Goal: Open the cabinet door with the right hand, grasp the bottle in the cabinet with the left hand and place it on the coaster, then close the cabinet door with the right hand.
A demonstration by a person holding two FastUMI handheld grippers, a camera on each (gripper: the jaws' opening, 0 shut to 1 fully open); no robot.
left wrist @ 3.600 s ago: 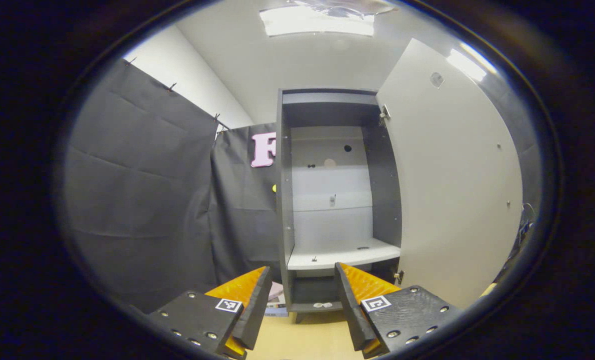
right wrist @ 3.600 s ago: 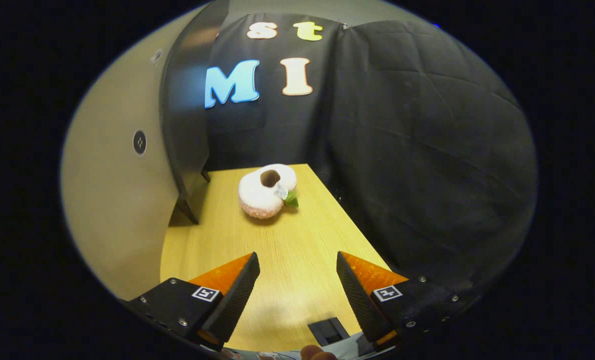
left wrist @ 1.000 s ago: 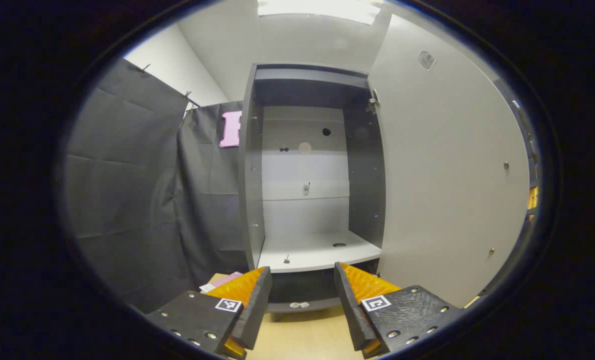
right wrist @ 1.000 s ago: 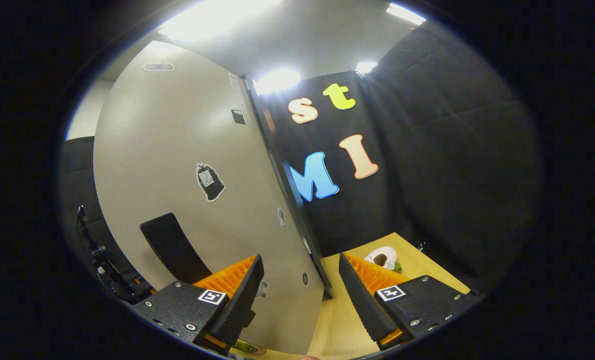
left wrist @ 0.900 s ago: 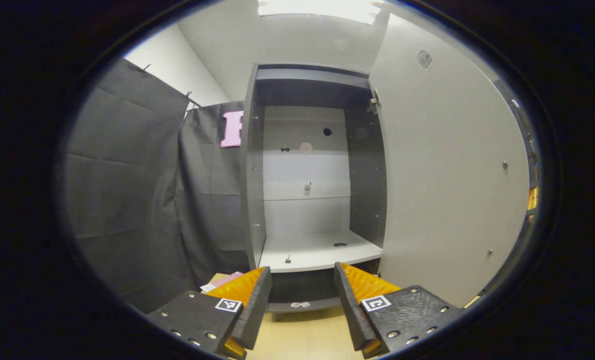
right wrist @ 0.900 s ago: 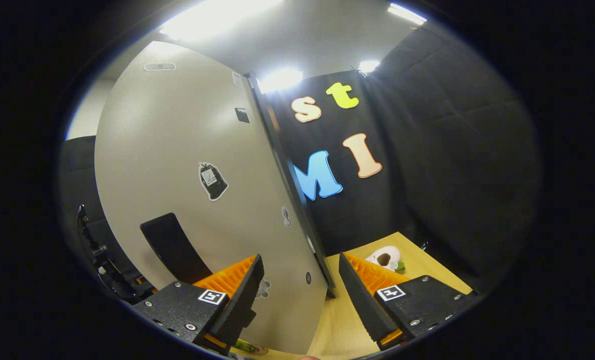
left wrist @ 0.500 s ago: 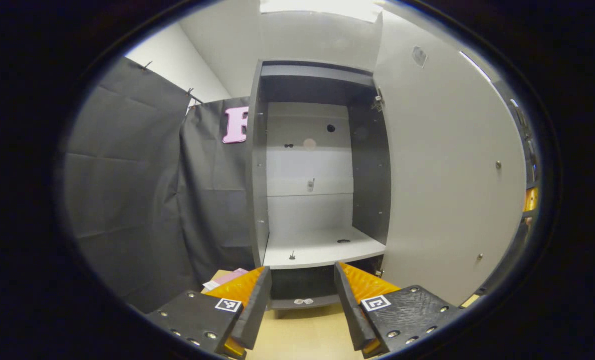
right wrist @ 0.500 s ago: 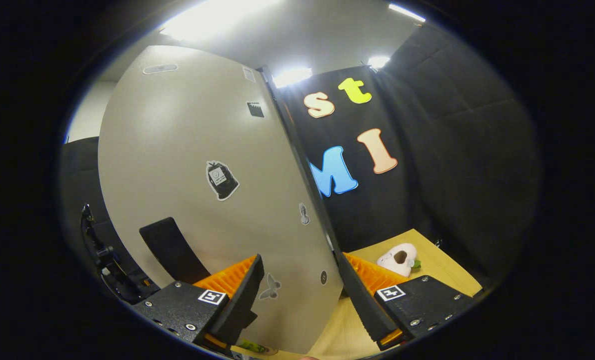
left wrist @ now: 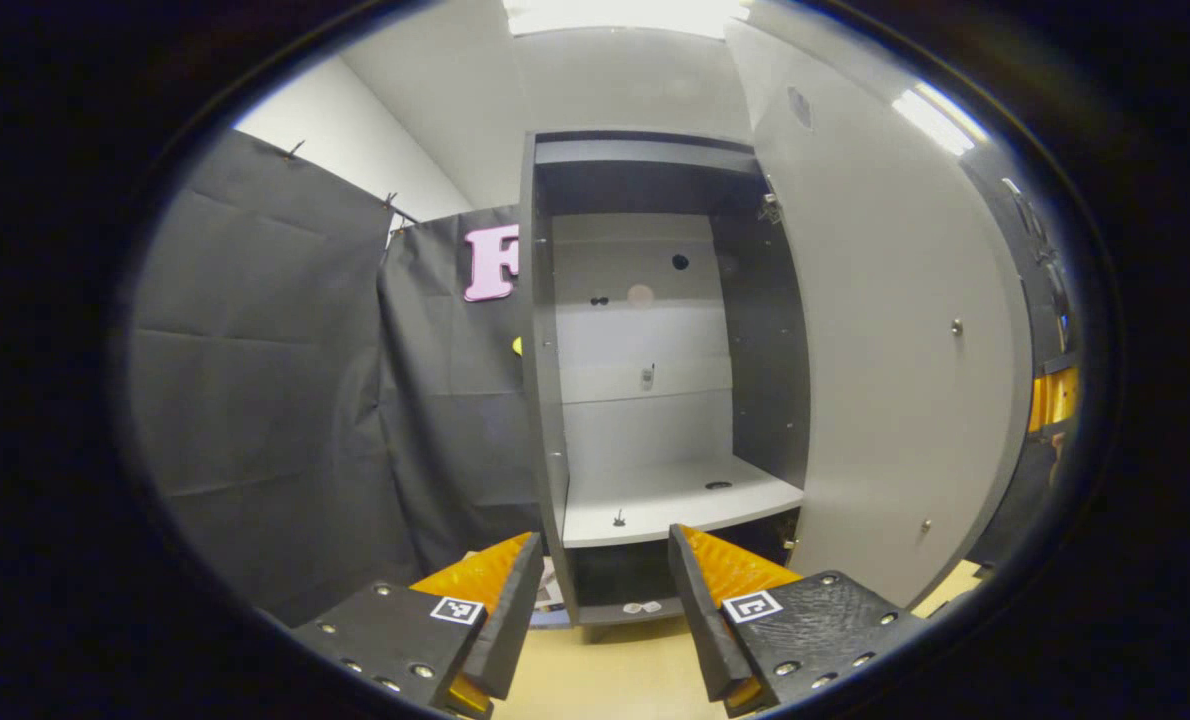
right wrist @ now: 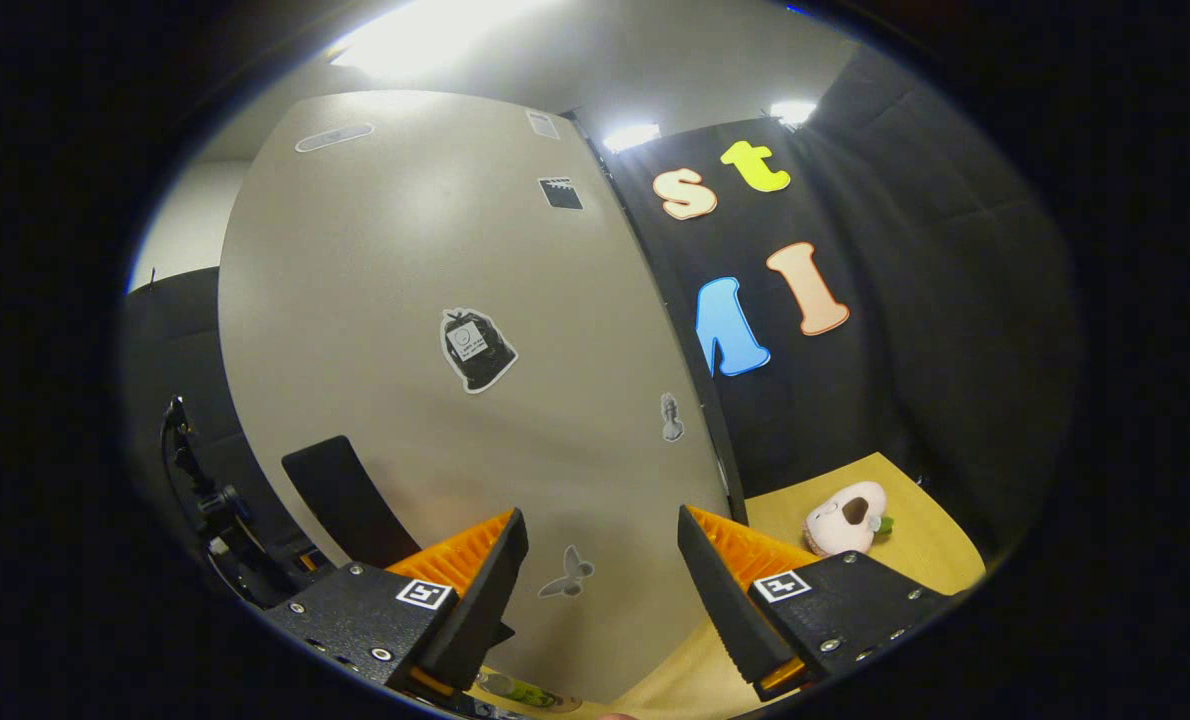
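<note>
Both grippers [left wrist: 595, 600] [right wrist: 595, 590] spread, holding nothing — cabinet [left wrist: 545, 400] open, shelf [left wrist: 675, 495] bare — door [right wrist: 435, 300] ajar.

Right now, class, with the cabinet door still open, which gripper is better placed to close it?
Right. The right gripper faces the door's outer side up close, jaws open; the left gripper points into the cabinet.

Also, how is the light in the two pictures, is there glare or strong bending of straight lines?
Left gripper view: a ceiling light burns out white at the top, and a glare streak lies on the cabinet door, whose edges bow outward. Right gripper view: a bright ceiling patch washes out the top, and the door curves strongly; the table stays evenly lit.
</note>
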